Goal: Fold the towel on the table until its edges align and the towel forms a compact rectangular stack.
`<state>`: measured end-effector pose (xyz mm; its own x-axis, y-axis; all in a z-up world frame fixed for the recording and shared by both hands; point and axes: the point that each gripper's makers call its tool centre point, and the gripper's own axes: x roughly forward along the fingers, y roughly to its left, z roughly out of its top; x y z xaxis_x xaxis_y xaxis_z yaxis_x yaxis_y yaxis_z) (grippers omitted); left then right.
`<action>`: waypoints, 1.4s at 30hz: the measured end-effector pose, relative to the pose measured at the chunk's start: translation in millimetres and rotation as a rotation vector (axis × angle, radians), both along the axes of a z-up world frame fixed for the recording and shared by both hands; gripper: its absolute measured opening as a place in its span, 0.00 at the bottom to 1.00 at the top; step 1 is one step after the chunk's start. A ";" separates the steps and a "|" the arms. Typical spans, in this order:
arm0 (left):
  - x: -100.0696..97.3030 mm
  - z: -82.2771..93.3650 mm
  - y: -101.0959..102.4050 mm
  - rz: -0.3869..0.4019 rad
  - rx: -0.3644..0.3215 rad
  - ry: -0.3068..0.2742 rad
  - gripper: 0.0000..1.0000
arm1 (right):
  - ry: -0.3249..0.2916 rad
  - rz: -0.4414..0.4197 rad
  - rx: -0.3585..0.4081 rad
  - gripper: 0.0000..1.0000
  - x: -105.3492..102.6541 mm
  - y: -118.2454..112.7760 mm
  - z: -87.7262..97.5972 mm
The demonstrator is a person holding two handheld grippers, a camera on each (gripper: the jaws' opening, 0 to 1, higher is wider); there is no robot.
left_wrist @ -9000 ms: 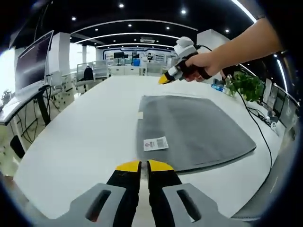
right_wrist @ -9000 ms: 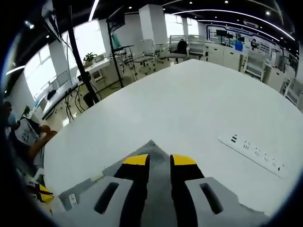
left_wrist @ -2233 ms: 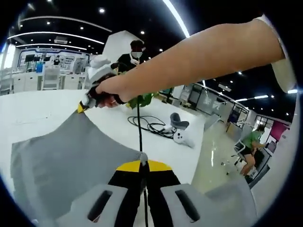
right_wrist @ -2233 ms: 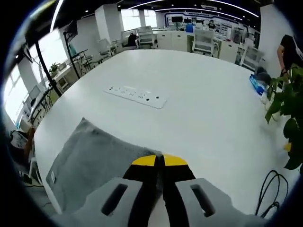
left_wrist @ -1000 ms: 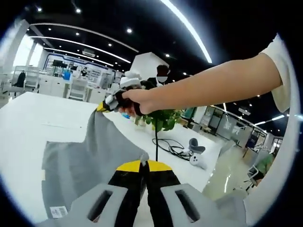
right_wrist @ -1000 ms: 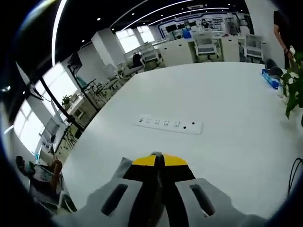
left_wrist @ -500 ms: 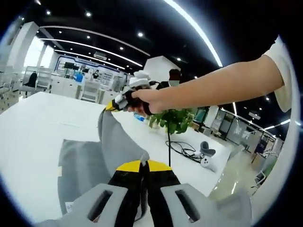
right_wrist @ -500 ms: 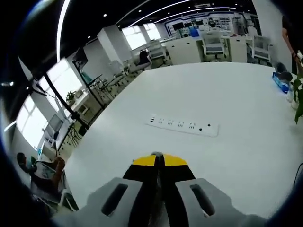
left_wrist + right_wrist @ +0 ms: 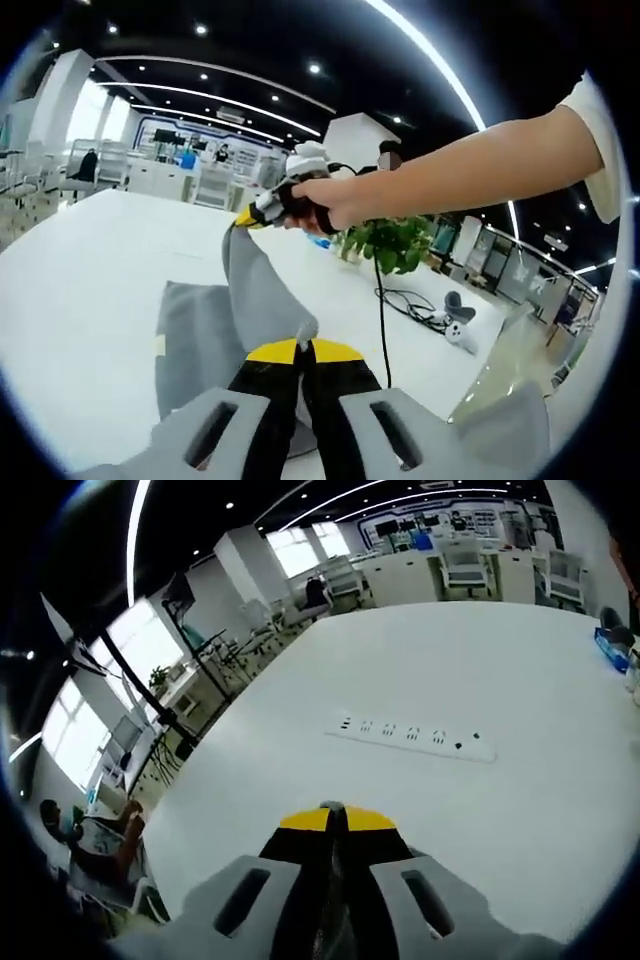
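A grey towel point(image 9: 205, 340) lies partly on the white table point(image 9: 80, 300), with one side lifted off it. My left gripper point(image 9: 302, 346) is shut on a raised corner of the towel. In the left gripper view a bare arm reaches in from the right, its hand holding my right gripper point(image 9: 243, 218), which is shut on the other raised corner higher up. The lifted cloth hangs between the two corners. In the right gripper view my right gripper point(image 9: 333, 820) has its yellow tips pressed together, with a sliver of grey cloth between them.
A white power strip point(image 9: 415, 736) lies on the table beyond my right gripper. A potted green plant point(image 9: 385, 245), a black cable point(image 9: 380, 320) and a white controller point(image 9: 455, 335) sit near the table's far end. Desks and chairs stand at the back.
Both grippers have carried the lifted side of the towel further over the part lying flat. The flat part looks narrower, and both views have swung along with the hands.
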<state>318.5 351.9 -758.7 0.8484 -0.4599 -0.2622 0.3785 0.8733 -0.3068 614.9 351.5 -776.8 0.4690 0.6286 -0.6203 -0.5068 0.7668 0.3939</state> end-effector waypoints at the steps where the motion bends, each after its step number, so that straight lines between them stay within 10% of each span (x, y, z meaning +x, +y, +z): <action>1: 0.0 -4.4 4.9 0.007 0.009 0.002 0.03 | 0.000 0.003 -0.003 0.01 -0.7 1.8 -1.3; 18: -8.6 -28.3 36.6 0.050 0.058 0.040 0.03 | 0.006 0.044 -0.020 0.01 -4.2 30.5 -19.2; 42: -17.7 -71.0 70.4 -0.104 0.328 0.164 0.03 | -0.008 0.120 -0.051 0.01 -11.4 59.0 -46.2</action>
